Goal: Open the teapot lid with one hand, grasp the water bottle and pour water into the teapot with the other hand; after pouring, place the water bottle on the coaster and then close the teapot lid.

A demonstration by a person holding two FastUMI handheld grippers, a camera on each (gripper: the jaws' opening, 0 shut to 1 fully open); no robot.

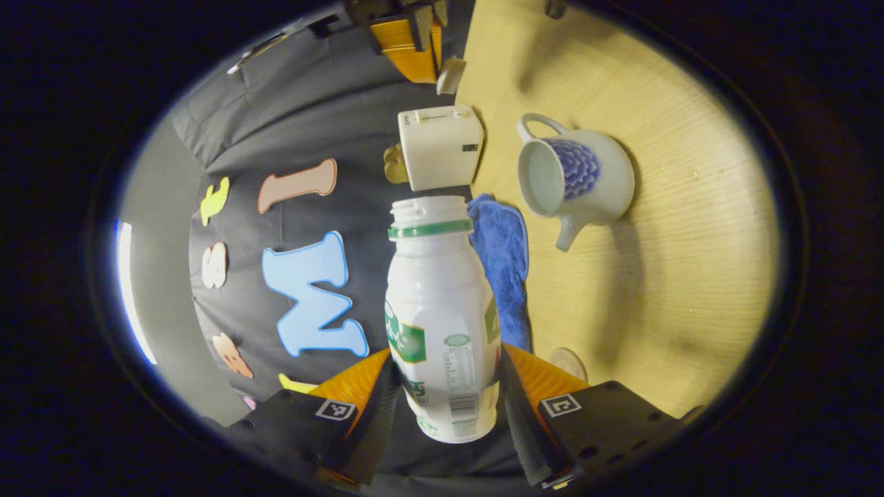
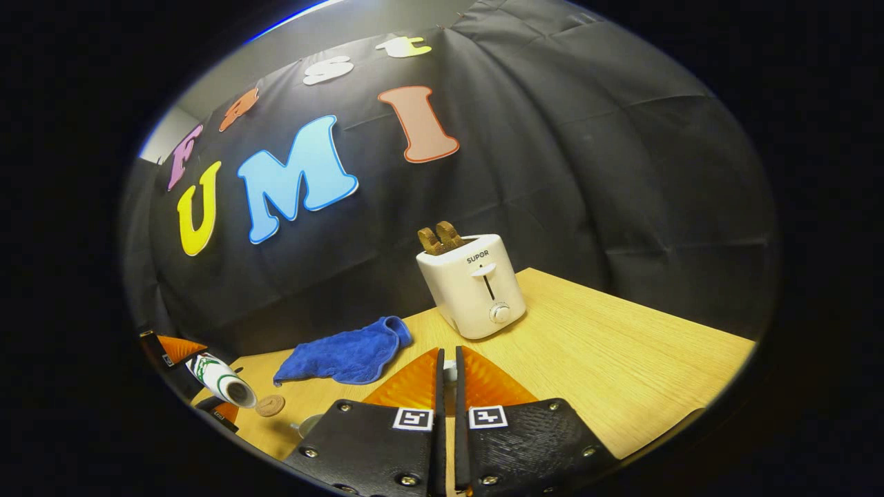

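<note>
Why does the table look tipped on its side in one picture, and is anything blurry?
Left gripper view: the camera is rolled with the tilted bottle, so the table stands sideways; teapot sharp, soft shadow. Right gripper view: fisheye bends the table's edge; toaster crisp.

Booth interior: a creased black cloth wall (image 2: 552, 172) rises behind a light wooden table (image 2: 621, 359); at 11 o'clock, a grey wall (image 2: 331, 27) with a bright strip shows above the cloth.

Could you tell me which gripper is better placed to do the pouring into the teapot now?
Left: the left gripper already clamps the uncapped water bottle, tipped sideways, with the lidless teapot close ahead.
</note>
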